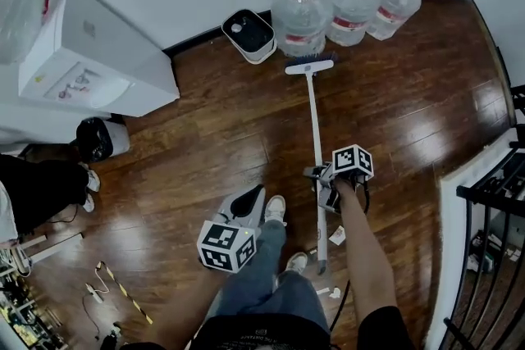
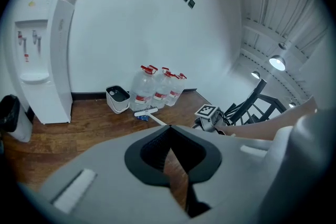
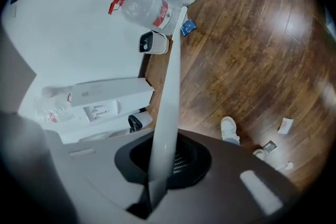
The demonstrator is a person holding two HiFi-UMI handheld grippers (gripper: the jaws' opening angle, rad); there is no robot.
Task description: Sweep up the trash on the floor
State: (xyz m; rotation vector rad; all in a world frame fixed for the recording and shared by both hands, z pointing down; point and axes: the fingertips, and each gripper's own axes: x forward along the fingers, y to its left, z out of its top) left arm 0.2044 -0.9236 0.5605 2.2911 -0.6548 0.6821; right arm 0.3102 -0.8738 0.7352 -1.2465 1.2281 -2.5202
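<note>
A broom with a long white handle (image 1: pixel 315 127) lies out across the wood floor, its head (image 1: pixel 309 66) by the water bottles. My right gripper (image 1: pixel 321 176) is shut on the handle about two thirds of the way down; the handle (image 3: pixel 169 86) runs straight out between its jaws (image 3: pixel 163 162). Scraps of paper trash (image 1: pixel 337 235) lie near the handle's near end, with more scraps (image 1: pixel 330 291) beside my shoe; they also show as scraps (image 3: pixel 286 125) on the floor. A small blue scrap (image 3: pixel 189 27) sits at the broom head. My left gripper (image 1: pixel 250 199) hangs over my shoes, jaws (image 2: pixel 170 150) shut and empty.
Three large water bottles (image 1: pixel 353 0) and a small white bin (image 1: pixel 248 35) stand against the far wall. A white water dispenser (image 1: pixel 90 53) and a black bin (image 1: pixel 98 139) are at the left. A stair railing (image 1: pixel 492 209) borders the right. Cables (image 1: pixel 107 283) lie at bottom left.
</note>
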